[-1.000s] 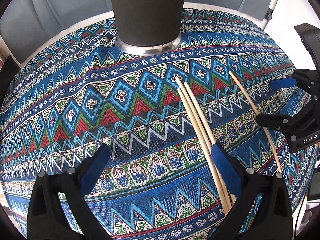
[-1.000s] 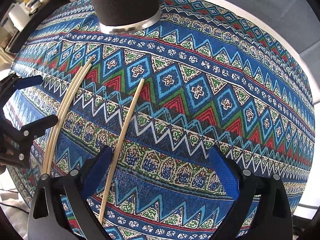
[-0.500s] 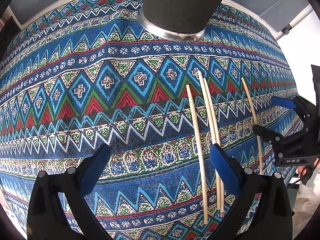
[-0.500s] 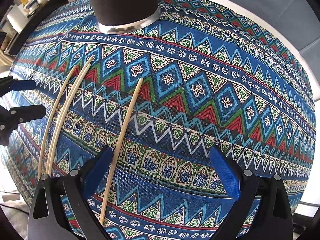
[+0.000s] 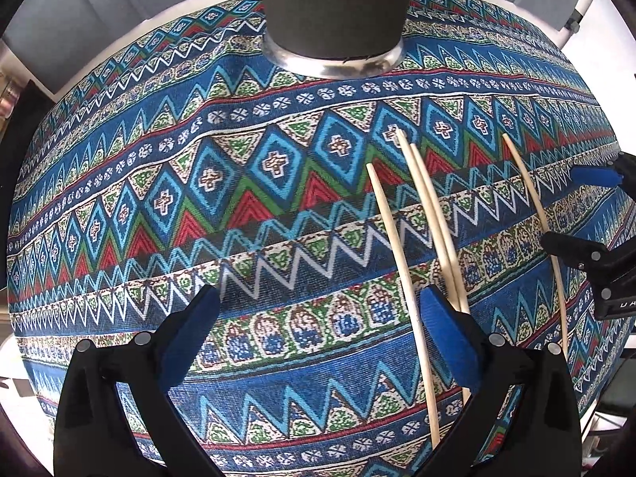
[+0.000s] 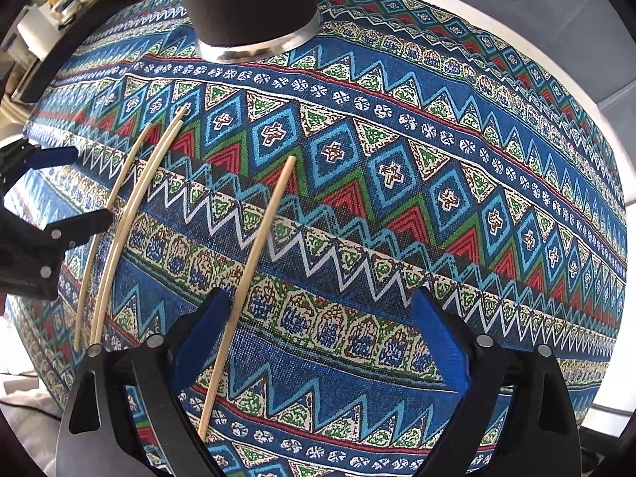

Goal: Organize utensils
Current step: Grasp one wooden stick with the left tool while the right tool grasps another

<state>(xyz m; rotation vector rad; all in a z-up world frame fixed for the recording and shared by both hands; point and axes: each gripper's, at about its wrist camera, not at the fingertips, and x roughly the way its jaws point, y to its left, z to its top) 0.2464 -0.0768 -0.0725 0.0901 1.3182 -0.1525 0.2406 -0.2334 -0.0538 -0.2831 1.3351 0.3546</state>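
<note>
Several wooden chopsticks lie on the patterned cloth. In the left wrist view one chopstick (image 5: 401, 278) lies apart, a pair (image 5: 431, 214) lies to its right, and a single one (image 5: 536, 222) lies furthest right. My left gripper (image 5: 318, 328) is open and empty, its right finger over the pair's near ends. My right gripper (image 6: 318, 330) is open and empty, with a single chopstick (image 6: 254, 258) by its left finger. A dark cylindrical holder (image 5: 336, 12) with a metal base stands at the far side, also in the right wrist view (image 6: 248, 4).
The blue patterned tablecloth (image 5: 198, 238) covers a round table. Each gripper shows in the other's view: the right one (image 5: 596, 246), the left one (image 6: 43, 214). Grey chairs stand behind the table, and shelves with clutter (image 6: 59, 0) at the far left.
The left gripper has shifted, so the holder and chopsticks now sit more centred in its view. One chopstick has separated from the group. The right gripper has moved closer to the cloth.
</note>
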